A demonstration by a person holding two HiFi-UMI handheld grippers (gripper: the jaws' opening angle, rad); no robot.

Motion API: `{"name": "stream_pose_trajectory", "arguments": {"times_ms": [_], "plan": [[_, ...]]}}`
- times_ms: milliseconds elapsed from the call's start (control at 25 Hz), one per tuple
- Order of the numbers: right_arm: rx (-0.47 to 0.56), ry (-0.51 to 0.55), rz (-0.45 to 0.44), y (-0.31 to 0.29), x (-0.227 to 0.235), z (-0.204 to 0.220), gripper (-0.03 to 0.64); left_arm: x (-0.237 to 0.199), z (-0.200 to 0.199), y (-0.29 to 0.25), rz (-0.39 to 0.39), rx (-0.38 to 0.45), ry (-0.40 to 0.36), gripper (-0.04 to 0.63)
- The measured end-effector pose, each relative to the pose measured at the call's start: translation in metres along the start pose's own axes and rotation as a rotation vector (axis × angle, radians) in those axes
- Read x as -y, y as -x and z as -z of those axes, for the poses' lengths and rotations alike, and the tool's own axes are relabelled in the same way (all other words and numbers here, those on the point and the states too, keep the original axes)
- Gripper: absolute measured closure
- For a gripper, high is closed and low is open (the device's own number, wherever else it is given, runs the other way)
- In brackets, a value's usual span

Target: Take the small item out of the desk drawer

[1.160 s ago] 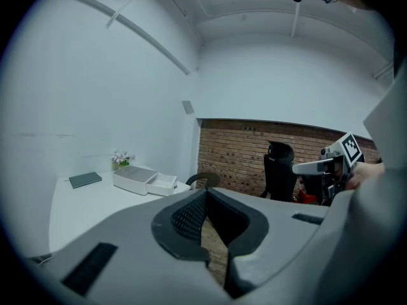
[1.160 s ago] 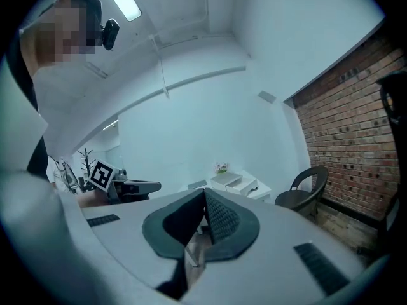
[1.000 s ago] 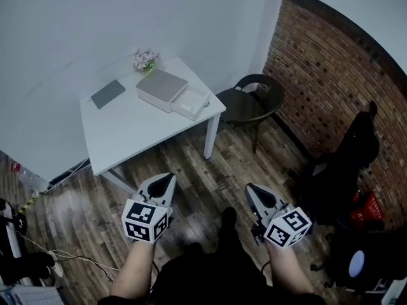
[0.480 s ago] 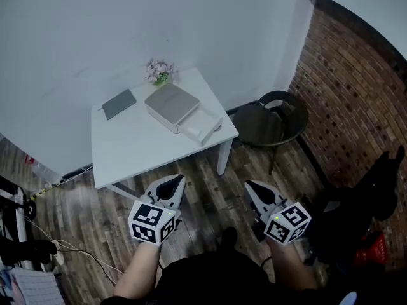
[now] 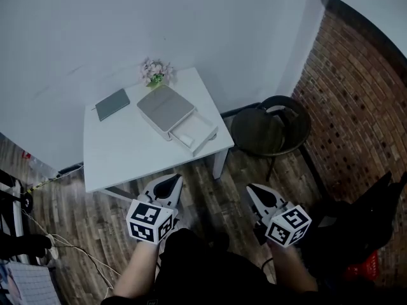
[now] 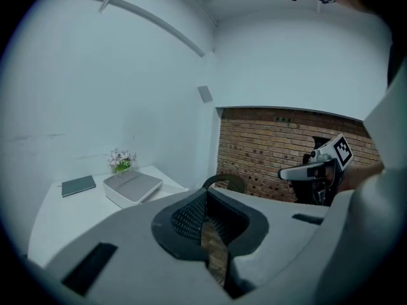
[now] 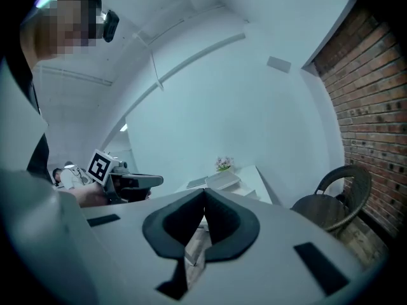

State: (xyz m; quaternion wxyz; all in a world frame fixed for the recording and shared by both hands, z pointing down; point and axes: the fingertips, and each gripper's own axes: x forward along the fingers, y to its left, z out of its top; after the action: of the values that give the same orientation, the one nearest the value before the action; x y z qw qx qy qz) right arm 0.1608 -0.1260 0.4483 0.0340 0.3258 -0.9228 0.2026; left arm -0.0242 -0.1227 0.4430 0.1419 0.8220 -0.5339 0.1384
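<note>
White desk [image 5: 121,154] holds a drawer unit [image 5: 164,107], its drawer [image 5: 194,132] open

Open drawer unit [image 5: 168,108] on white table [image 5: 121,152]

Worktop [image 5: 127,151]: plain white, legs included. Drawer unit [image 5: 165,105]: light grey top, white sides. Drawer [image 5: 196,132]: white. Notebook [image 5: 112,104]: dark grey-green, no pattern. Flowers [image 5: 156,72]: pale pink with green leaves. Chair [image 5: 270,129]: dark brown to black. Brick wall [image 5: 362,107]: red-brown with paler mortar lines. Back wall [image 5: 95,30]: plain, pale bluish white. Floor [image 5: 206,186]: brown wood planks, mixed light and dark. Left tool [image 5: 170,183] and right tool [image 5: 256,192]: white shells, black ribbed pads [image 6: 191,220], black square markers on white.
</note>
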Motion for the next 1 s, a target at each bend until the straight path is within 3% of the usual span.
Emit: {"name": "stream_pose_trajectory", "arguments": {"times_ms": [280,520,800,1000], "plan": [[0.004,-0.008,0.05,-0.062,0.029,-0.023,0.612,-0.055,-0.018,-0.053,0.059,-0.02,-0.026,0.584],[-0.007,0.024,0.035,-0.146,0.032,-0.054,0.612,-0.105,-0.046,-0.088,0.116,-0.015,-0.07,0.586],[-0.007,0.044,0.035,-0.219,0.019,-0.07,0.612,-0.152,-0.042,-0.108,0.195,-0.054,-0.092,0.584],[-0.032,0.023,0.045,-0.239,0.017,-0.061,0.612,-0.166,-0.027,-0.123,0.267,-0.12,-0.159,0.584]]}}
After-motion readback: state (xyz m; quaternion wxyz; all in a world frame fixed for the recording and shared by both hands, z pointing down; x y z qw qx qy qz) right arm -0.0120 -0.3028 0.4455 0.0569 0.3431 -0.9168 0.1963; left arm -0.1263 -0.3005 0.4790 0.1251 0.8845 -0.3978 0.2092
